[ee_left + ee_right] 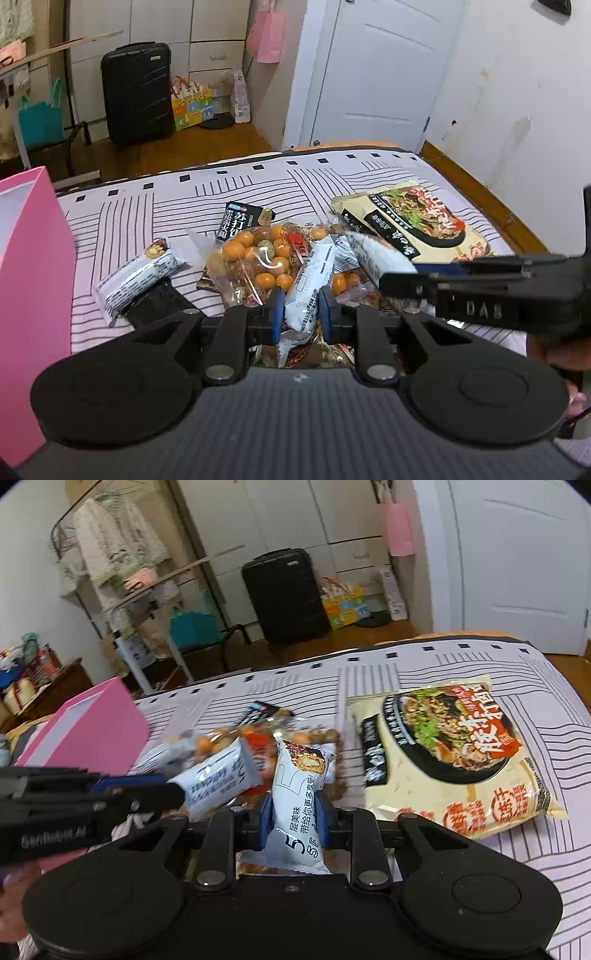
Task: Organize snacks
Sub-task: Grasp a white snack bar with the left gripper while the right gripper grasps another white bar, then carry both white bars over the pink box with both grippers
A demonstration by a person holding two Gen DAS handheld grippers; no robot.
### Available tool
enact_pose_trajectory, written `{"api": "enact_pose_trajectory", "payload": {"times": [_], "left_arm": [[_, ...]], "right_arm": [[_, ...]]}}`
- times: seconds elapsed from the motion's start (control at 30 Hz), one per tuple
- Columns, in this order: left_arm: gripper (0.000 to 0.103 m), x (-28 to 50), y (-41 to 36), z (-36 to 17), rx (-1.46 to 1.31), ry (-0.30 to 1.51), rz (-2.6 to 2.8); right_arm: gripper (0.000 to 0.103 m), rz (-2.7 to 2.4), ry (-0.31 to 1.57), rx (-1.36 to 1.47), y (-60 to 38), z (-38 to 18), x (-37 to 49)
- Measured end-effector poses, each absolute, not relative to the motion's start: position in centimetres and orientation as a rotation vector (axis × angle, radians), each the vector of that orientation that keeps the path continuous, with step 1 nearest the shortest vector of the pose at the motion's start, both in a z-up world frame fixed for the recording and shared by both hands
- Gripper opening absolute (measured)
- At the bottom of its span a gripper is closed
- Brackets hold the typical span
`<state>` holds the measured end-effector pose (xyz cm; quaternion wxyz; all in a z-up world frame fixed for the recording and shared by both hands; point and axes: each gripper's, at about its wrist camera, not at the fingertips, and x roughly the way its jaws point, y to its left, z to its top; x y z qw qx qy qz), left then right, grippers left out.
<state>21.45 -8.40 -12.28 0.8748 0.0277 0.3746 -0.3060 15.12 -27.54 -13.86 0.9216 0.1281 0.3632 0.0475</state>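
My left gripper [302, 306] is shut on a pale blue snack bar [308, 284], held over a clear bag of orange nut snacks [258, 262]. My right gripper [293, 814] is shut on a second pale blue snack bar [299, 797]. The right gripper also shows in the left wrist view [399, 284], and its bar [376, 258] sticks out to the left. The left gripper shows in the right wrist view [162, 790] with its bar [218, 775]. A third bar [136, 277] lies on the striped bed [240, 184] at the left.
An open pink box [33, 295] stands at the left, also in the right wrist view [88, 727]. A large beige noodle packet [417, 225] lies at the right. A black cracker pack [240, 218] lies behind the nut bag. A black suitcase [136, 92] stands on the floor beyond.
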Motion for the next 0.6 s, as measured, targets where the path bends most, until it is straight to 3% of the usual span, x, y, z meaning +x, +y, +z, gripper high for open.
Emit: {"api": "enact_pose_trajectory", "payload": {"times": [0.6], "left_arm": [[0.019,15.4,-1.4,-6.7,-0.066,0.796,-0.671]], "right_arm": [[0.028,0.224,0.813,0.097,-22.8,-10.0,8.3]]}}
